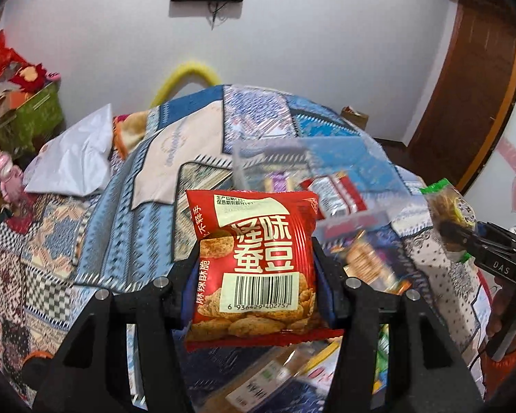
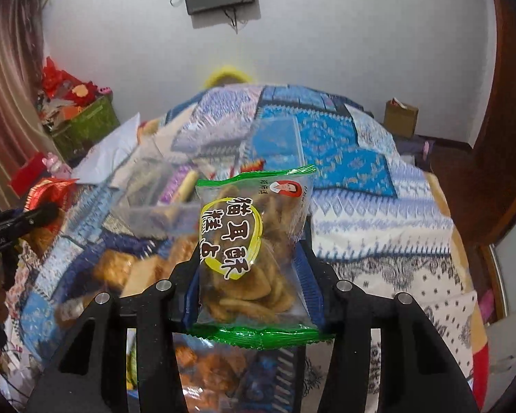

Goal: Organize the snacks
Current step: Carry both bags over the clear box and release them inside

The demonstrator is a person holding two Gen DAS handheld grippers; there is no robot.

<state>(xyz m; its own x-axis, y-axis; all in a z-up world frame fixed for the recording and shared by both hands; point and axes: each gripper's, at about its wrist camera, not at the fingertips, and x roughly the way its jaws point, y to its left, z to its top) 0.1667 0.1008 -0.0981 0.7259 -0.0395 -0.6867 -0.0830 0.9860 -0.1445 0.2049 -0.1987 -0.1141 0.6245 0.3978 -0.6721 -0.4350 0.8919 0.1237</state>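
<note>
Both loaded: left gripper (image 1: 256, 268) fingers pinch the red bean packet (image 1: 254, 265) mid-frame, right gripper (image 2: 249, 268) clamps the green-edged crisps bag (image 2: 254, 244). Carry each over the clear bin (image 1: 313, 172) just above, then release low, I'd say.

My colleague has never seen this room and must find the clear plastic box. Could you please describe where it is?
Start at the bed with the blue patterned patchwork quilt. On the quilt lies a clear rectangular plastic box, with a few snack packets inside. It is the only see-through hard container there; the things around it are soft loose snack bags.
</note>
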